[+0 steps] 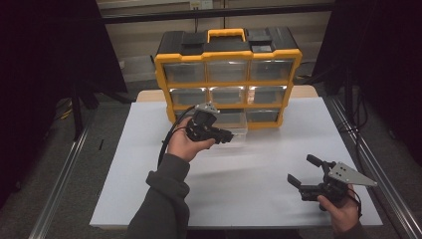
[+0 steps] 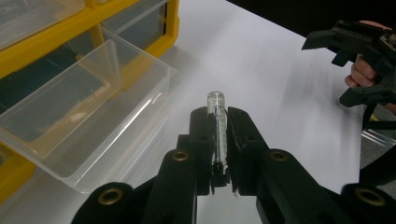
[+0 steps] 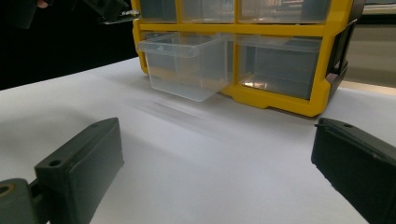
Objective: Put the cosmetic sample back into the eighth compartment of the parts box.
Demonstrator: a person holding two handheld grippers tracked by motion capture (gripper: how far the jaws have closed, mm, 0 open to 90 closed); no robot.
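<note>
- A white table (image 1: 259, 164) carries a yellow-and-black drawer cabinet (image 1: 227, 74) at its far edge, three rows of clear drawers under a yellow carry handle
- From the cabinet's bottom row, the middle clear drawer (image 2: 88, 112) stands pulled out over the table, open at the top; in the right gripper view it juts forward of the yellow frame, its neighbour to the right shut flush
- The person's left arm, in a grey sleeve (image 1: 164, 199), reaches in from the bottom of the high view and holds the left gripper (image 1: 226, 136) above the table just in front of the open drawer
- The right gripper (image 1: 303, 172) rests low near the table's near right corner, well apart from the cabinet, its fingers (image 3: 79, 163) spread wide with bare table between them
- In the left gripper view, the left gripper's fingers (image 2: 201, 140) are clamped on a small clear tube (image 2: 217, 126), which lies along the gap between them, its rounded end poking out past the tips
- The tube sits above bare table just beside the near right corner of the open drawer, not yet over it
- A thin dark part (image 2: 217, 165) shows at the tube's back end, deep between the fingers; what it is cannot be made out
</note>
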